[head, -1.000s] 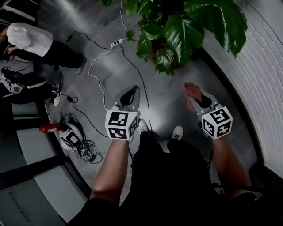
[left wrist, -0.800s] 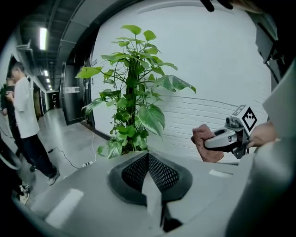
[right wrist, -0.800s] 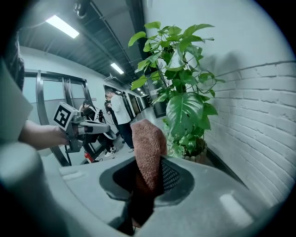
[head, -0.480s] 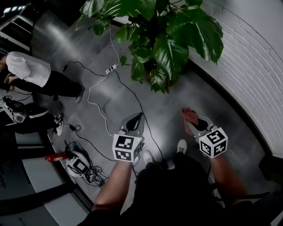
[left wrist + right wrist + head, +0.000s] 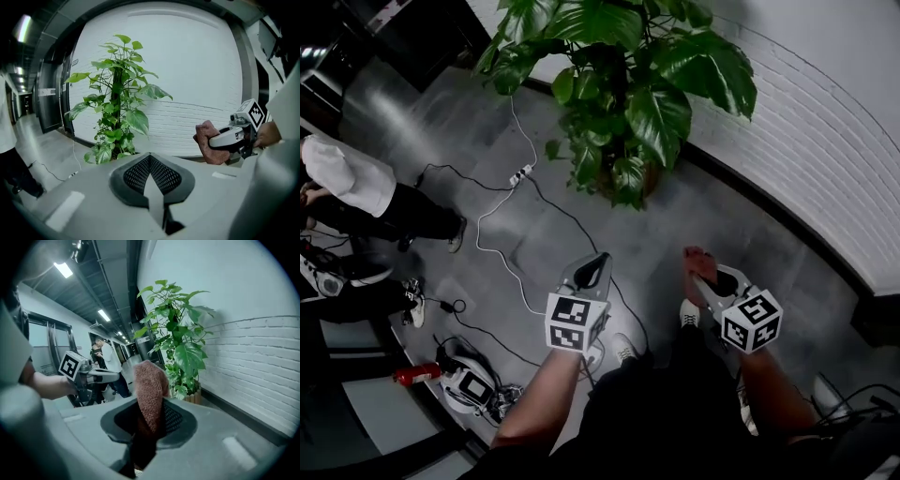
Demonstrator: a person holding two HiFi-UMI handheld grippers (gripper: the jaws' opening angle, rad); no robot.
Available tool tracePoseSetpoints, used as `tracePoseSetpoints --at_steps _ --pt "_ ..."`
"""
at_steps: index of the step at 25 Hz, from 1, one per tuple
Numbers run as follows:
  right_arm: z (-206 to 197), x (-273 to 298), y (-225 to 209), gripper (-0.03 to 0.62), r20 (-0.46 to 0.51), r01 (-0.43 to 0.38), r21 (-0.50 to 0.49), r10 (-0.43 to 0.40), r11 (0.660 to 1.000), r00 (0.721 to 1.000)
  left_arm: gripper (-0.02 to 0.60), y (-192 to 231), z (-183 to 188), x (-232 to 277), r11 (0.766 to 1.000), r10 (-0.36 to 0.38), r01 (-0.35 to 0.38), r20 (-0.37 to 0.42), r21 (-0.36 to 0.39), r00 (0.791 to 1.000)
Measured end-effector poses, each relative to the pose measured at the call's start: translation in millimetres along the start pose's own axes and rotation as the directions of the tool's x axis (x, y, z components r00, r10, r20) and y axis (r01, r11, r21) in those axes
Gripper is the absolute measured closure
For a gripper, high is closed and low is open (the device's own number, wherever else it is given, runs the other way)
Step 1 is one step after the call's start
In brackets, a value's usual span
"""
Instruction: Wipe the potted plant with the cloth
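**A:** Which tool has the cloth?

**B:** The right tool (image 5: 705, 279); its jaws are pinched on the rust-red knitted cloth (image 5: 150, 392), which stands up out of them in a loose fold. The left tool (image 5: 595, 264) has its jaws together with nothing between them.

**A:** And where is the plant from there?

**B:** The tall green broad-leaved potted plant (image 5: 619, 94) lies ahead of both tools and well apart from them, against the white brick wall (image 5: 825, 159). In the right gripper view it sits ahead and a little to the right of the jaws; in the left gripper view, ahead and to the left. So it stands roughly between the lines of the two.

**A:** How does it run?

**B:** Upright; the leaves are stacked along a vertical stem, the lowest hanging nearest the tools.

**A:** So the reach?

**B:** Forward with the right tool, I judge; neither is plainly nearer, but only that one carries the cloth.
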State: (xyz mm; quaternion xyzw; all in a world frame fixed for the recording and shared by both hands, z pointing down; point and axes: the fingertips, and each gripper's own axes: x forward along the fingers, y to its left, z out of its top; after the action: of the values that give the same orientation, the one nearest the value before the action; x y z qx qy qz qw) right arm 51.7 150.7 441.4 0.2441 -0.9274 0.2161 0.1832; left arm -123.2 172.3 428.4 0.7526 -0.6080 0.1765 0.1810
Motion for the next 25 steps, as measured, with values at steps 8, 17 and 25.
tracePoseSetpoints --at_steps 8,17,25 --pt "-17.6 -32.7 62.6 0.530 0.047 0.093 0.006 -0.093 0.996 0.995 0.565 -9.2 -16.3 -45.4 0.996 -0.093 0.092 0.020 0.017 0.995" --pt "-17.9 -73.0 76.8 0.530 0.047 0.086 -0.035 -0.085 0.996 0.995 0.565 -41.6 -8.0 -78.7 0.995 -0.103 0.103 0.052 0.003 0.993" --pt "-0.2 -93.1 66.5 0.530 0.027 0.017 -0.106 -0.014 0.994 1.000 0.565 -69.3 6.9 -91.8 0.996 -0.045 0.050 0.068 -0.072 0.997"
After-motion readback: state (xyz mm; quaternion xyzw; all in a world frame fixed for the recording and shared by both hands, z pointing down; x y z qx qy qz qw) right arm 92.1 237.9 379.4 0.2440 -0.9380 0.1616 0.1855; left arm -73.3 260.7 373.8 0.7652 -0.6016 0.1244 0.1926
